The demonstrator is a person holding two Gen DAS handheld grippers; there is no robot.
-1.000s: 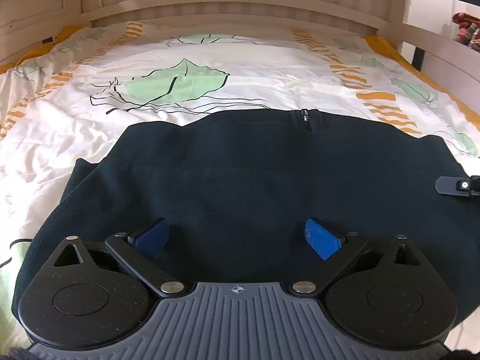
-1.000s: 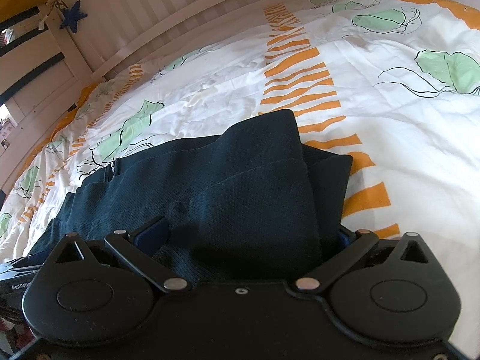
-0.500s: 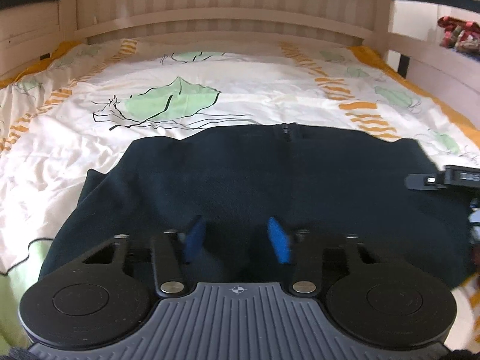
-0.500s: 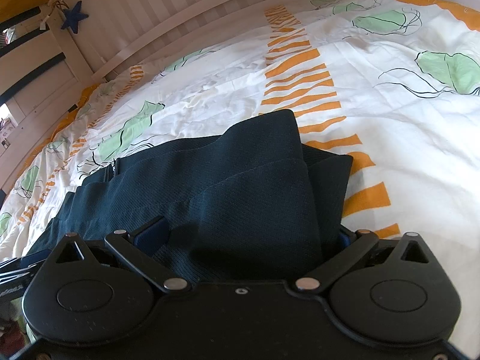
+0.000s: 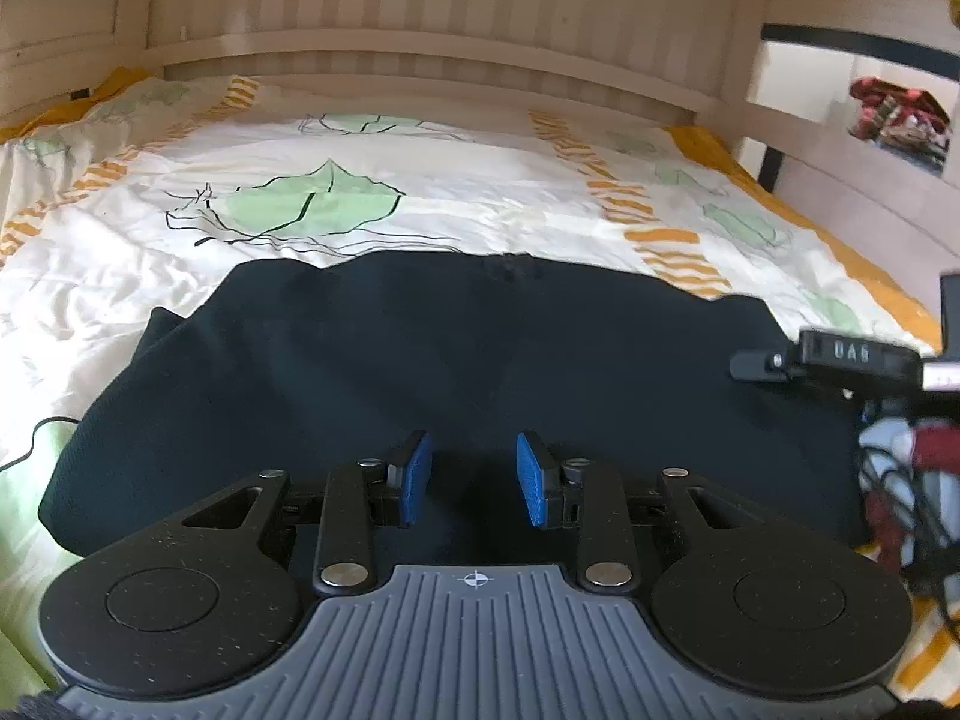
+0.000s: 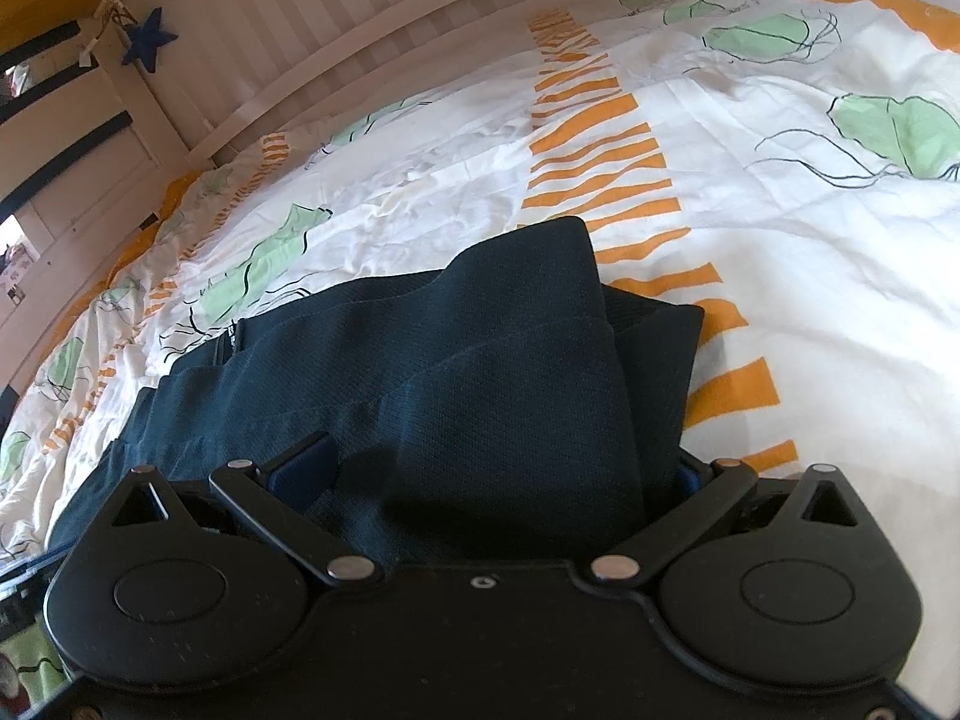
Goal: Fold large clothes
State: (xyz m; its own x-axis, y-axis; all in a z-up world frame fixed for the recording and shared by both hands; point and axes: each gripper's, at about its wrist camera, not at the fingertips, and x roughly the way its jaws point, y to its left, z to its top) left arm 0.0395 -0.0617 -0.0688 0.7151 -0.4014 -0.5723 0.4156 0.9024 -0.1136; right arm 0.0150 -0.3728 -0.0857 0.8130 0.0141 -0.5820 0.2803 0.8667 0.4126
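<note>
The dark garment (image 5: 480, 360) lies on the bed (image 5: 420, 222), spread from 9 to 3 o'clock. The left claw (image 5: 474, 480) is partly spread above it, pinching nothing. The right claw (image 6: 492, 474) is spread wide, with folded cloth bunched between its fingers.

- Left wrist view: mounted low behind the left gripper (image 5: 474, 477), close above the dark garment (image 5: 456, 360), facing the headboard (image 5: 420, 6) at 12 o'clock.
- Right wrist view: close over the right gripper (image 6: 504, 468), angled toward 11 o'clock.
- Shared: garment, patterned bedspread (image 6: 780, 192), headboard.
</note>
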